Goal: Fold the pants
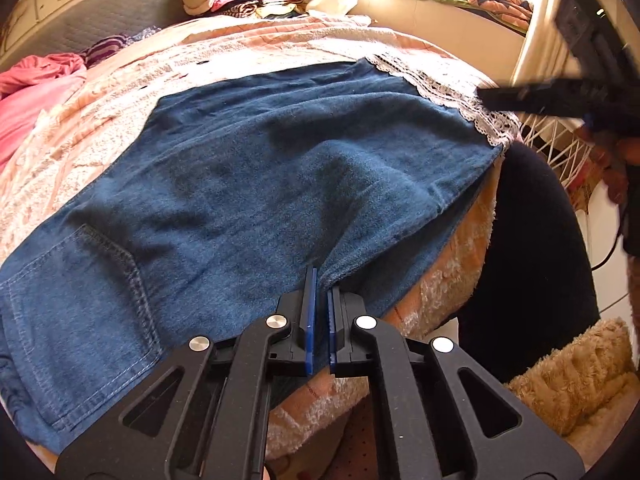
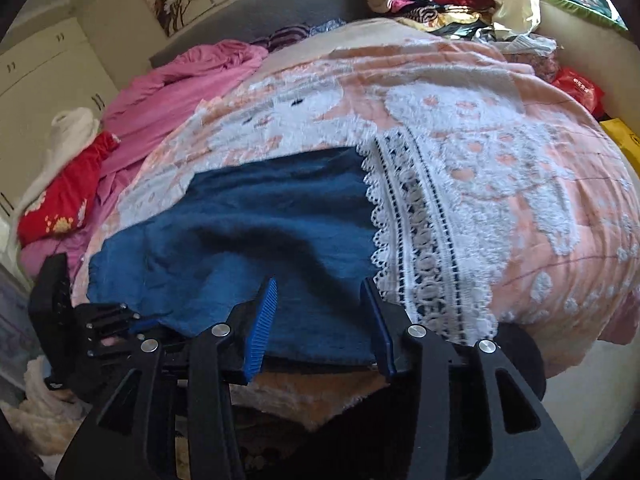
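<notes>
While left gripper (image 1: 320, 280) pinches pants (image 1: 248, 168); right gripper (image 2: 320, 292) gapes, released | hem underside hidden

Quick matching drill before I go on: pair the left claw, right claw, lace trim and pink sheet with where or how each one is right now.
Things:
1. left claw
2. right claw
3. lace trim
4. pink sheet

States:
A. bunched up at the far left of the bed
B. open over the near edge of the pants
C. shut on the near edge of the pants
D. white, at the right end of the pants

Pairs: 1-C, 2-B, 3-D, 4-A
</notes>
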The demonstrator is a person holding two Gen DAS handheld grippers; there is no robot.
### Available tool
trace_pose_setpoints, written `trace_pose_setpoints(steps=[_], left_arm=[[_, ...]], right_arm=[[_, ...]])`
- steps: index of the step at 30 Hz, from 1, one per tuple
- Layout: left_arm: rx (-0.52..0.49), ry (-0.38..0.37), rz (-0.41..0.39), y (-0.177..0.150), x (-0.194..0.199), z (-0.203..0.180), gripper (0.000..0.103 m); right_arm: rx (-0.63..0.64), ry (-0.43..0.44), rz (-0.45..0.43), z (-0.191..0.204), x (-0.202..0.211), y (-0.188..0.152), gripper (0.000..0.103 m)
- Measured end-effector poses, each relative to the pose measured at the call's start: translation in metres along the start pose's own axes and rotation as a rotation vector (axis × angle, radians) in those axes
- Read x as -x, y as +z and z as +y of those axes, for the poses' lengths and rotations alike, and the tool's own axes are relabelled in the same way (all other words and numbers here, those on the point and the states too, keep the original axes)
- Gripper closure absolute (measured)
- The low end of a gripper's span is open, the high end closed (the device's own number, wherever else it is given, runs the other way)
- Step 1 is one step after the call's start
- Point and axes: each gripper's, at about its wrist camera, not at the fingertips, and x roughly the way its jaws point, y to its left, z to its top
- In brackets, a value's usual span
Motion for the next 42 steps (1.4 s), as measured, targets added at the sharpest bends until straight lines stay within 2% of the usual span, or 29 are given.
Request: trace_pose_setpoints(steps=[5, 10, 13, 14, 15, 17, 21, 24, 27, 30, 35, 42], left_arm=[[-0.060, 0.003, -0.020, -0.007, 0.026, -0.008, 0.103], [-0.028, 0.021, 0.057, -0.015, -0.001, -0.002, 0.101], [-0.025, 0.012, 0.052, -0.017, -0.006, -0.003, 0.099], [-0.021, 0.005, 0.052, -0.018, -0.006, -0.002, 0.097], [-0.012, -0.013, 0.053, -0.019, -0.005, 0.000, 0.096], [0.018, -0.051, 0.053, -0.022, 0.001, 0.005, 0.086], [0.097, -0.101, 0.004, -0.022, 0.027, 0.022, 0.077], [0.172, -0.089, -0.055, -0.007, 0.043, 0.046, 0.070], [0.199, -0.003, -0.084, 0.017, 0.045, 0.068, 0.068], [0.246, 0.033, -0.092, 0.047, 0.035, 0.092, 0.064], [0.308, 0.016, -0.076, 0.079, 0.014, 0.125, 0.062], [0.344, -0.033, 0.002, 0.110, -0.033, 0.158, 0.061]], right_arm=[[-0.002, -0.018, 0.079, 0.000, -0.024, -0.011, 0.061], [-0.008, -0.023, 0.091, -0.005, -0.029, -0.021, 0.060], [-0.013, -0.013, 0.094, -0.007, -0.027, -0.022, 0.060], [-0.016, -0.005, 0.091, -0.008, -0.025, -0.022, 0.060], [-0.022, 0.007, 0.085, -0.009, -0.022, -0.022, 0.055], [-0.030, 0.038, 0.048, -0.013, -0.010, -0.018, 0.050], [-0.011, 0.007, -0.039, -0.022, 0.014, -0.001, 0.046], [-0.010, -0.032, -0.087, -0.038, 0.021, 0.021, 0.037], [-0.014, -0.059, -0.105, -0.055, 0.015, 0.048, 0.037], [-0.026, -0.044, -0.096, -0.071, 0.001, 0.072, 0.037], [-0.048, 0.016, -0.031, -0.086, -0.036, 0.101, 0.037], [-0.032, 0.086, 0.071, -0.097, -0.088, 0.113, 0.037]])
